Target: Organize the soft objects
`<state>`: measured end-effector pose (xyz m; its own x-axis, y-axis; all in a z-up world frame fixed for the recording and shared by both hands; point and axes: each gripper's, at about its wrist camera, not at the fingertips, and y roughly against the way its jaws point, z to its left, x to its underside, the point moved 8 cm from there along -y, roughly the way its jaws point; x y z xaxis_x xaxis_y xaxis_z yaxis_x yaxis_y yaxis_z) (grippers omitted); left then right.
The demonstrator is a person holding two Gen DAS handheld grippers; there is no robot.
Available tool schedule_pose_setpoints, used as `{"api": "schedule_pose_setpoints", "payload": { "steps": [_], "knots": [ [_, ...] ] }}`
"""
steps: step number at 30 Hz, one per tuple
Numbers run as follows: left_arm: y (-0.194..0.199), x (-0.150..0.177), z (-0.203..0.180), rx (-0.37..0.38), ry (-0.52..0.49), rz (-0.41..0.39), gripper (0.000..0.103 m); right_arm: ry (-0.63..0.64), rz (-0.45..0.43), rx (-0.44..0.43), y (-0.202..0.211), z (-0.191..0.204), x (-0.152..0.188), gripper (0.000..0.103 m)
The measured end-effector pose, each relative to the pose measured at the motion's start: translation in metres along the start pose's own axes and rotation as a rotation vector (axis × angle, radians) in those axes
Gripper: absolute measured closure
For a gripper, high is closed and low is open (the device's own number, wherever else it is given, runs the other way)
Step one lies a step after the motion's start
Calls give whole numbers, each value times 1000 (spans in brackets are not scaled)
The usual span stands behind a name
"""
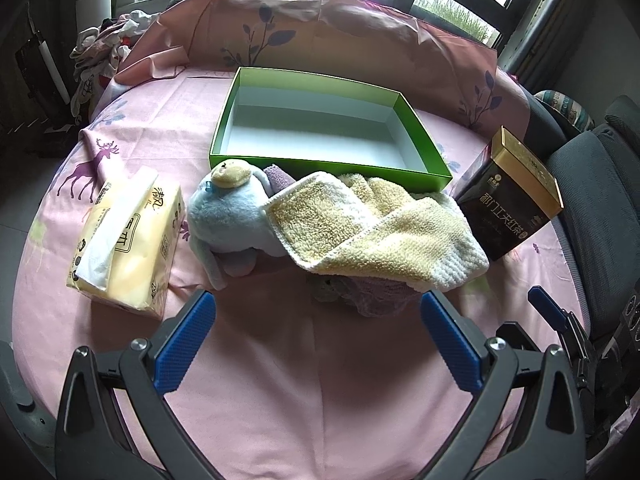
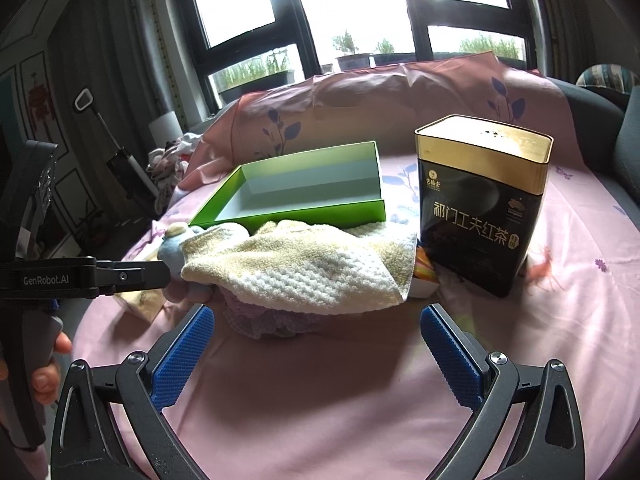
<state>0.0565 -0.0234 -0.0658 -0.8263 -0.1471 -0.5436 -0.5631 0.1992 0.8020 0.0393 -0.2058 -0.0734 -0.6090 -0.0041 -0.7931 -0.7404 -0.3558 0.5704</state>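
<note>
A round table under a pink patterned cloth (image 1: 320,360) fills the scene. At its far side an empty green box (image 1: 320,124) sits open, likely meant for the soft things. Just before it, a yellow towel (image 1: 372,232) drapes over a blue plush toy (image 1: 228,220) and something lilac. A tissue pack (image 1: 124,240) and black tea tin (image 2: 480,208) flank them. The left gripper (image 1: 318,312) and right gripper (image 2: 316,332) hover near, jaws wide apart, holding nothing.

The yellow towel (image 1: 372,224) covers most of my blue plush toy (image 1: 228,216). A purple cloth (image 2: 272,320) beneath shows only its edge.
</note>
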Motion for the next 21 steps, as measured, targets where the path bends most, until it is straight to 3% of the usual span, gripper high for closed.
{"api": "schedule_pose_setpoints", "payload": {
  "steps": [4, 13, 21],
  "knots": [
    [-4, -1, 2, 31, 22, 6, 1, -13, 6, 6, -4, -6, 0, 0],
    [-14, -14, -14, 186, 53, 25, 1, 0, 37, 14, -16, -10, 5, 0],
    [-37, -18, -16, 250, 107, 86, 2, 10, 58, 16, -27, -15, 8, 0]
  ]
}}
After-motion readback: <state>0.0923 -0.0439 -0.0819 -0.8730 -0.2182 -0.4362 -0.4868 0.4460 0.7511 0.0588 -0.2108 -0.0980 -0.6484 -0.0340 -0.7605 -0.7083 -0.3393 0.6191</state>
